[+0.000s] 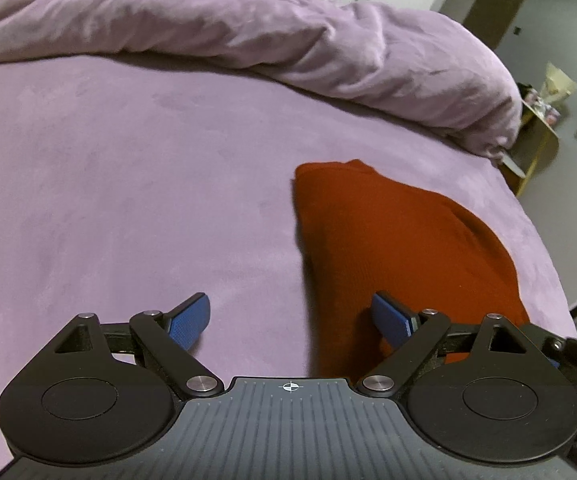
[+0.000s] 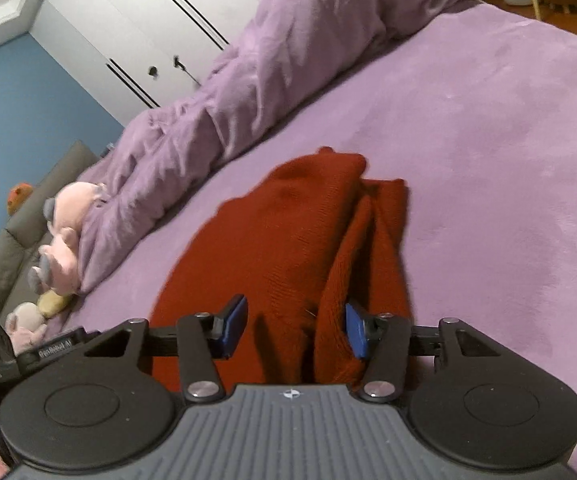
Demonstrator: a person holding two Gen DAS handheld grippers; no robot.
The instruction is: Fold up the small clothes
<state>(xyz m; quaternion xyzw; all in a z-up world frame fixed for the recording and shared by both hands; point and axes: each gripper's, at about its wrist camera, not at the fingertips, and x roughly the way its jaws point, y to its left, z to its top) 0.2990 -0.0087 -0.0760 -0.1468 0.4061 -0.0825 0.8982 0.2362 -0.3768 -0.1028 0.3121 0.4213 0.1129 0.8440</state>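
Red knit garment (image 2: 288, 248) lies part-folded on bed (image 1: 128, 180); left gripper (image 1: 292, 320) wide open, right gripper (image 2: 294, 326) half open (both empty); next: regrasp an edge

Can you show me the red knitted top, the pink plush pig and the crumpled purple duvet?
Red knitted top (image 2: 288, 240), right wrist view, its middle.
Pink plush pig (image 2: 66, 232), right wrist view, its body.
Crumpled purple duvet (image 1: 288, 40), left wrist view, a middle fold.

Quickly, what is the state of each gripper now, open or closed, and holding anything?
Left gripper: open wide, holding nothing.
Right gripper: open, not gripping; a fold of the dark red knitted garment lies between its jaws.
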